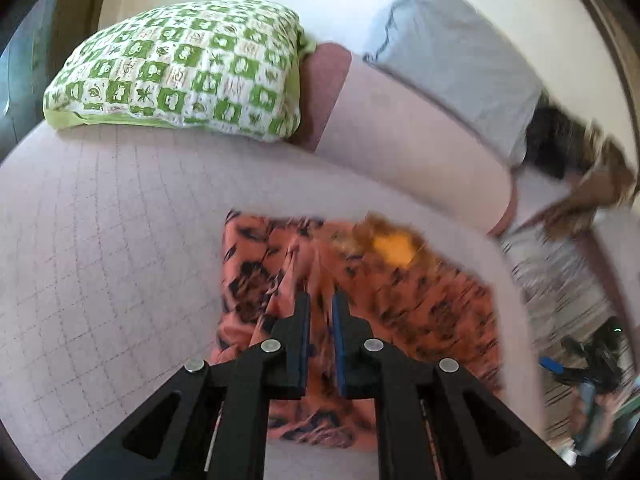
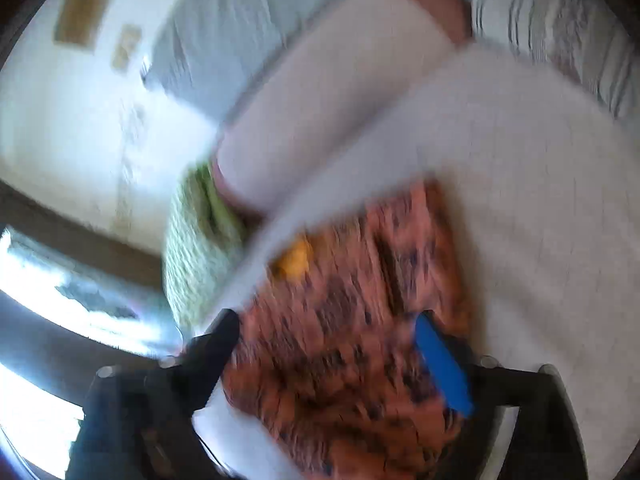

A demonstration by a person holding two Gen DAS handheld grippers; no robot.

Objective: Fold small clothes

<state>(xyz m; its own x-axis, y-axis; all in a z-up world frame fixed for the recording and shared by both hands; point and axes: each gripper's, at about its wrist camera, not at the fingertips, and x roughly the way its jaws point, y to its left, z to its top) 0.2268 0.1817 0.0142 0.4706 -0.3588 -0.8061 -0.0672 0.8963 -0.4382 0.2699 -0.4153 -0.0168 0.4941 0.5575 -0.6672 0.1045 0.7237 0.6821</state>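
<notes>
An orange garment (image 1: 420, 300) with dark markings and a yellow patch (image 1: 394, 250) lies on the pale checked bedsheet (image 1: 100, 240). My left gripper (image 1: 321, 298) is shut on a raised ridge of this garment, and the cloth runs up to its narrow blue-padded fingertips. In the blurred right wrist view the same garment (image 2: 340, 320) spreads below my right gripper (image 2: 328, 340). That gripper stands open wide, one dark finger at the cloth's left edge and one blue pad (image 2: 440, 360) over its right part, with nothing pinched between them.
A green-and-white patterned pillow (image 1: 180, 68) lies at the back left of the bed and a grey pillow (image 1: 452, 52) at the back right. A striped cloth (image 1: 560, 272) and dark items (image 1: 560, 148) lie at the right edge. A white wall stands behind.
</notes>
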